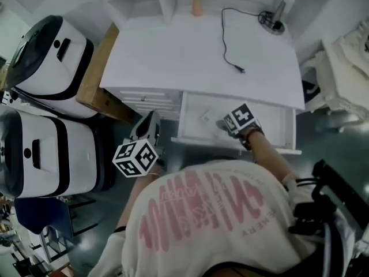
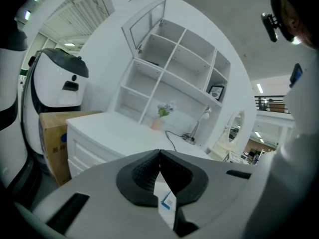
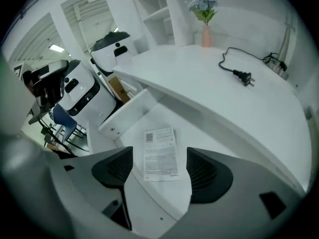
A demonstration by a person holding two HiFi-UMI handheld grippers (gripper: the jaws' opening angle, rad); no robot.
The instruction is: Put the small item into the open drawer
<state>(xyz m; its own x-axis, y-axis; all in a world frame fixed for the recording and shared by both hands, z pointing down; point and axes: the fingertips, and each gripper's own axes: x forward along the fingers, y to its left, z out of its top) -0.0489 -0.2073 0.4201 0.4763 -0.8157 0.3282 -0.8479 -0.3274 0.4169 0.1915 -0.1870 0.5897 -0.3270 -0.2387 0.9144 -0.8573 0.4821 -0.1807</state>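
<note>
White packet lies flat in open drawer; right gripper released above it; left gripper pinches blue-labelled slip, apparently next.

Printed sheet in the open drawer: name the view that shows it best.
The right gripper view: the printed sheet lies flat in the drawer, framed by the open right tool, print lines visible. The head view shows only a small pale patch beside that tool. The left gripper view misses it.

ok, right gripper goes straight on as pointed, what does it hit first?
Probably the printed white sheet lying in the open drawer, framed between the parted jaws of the right gripper; depth unclear.
</note>
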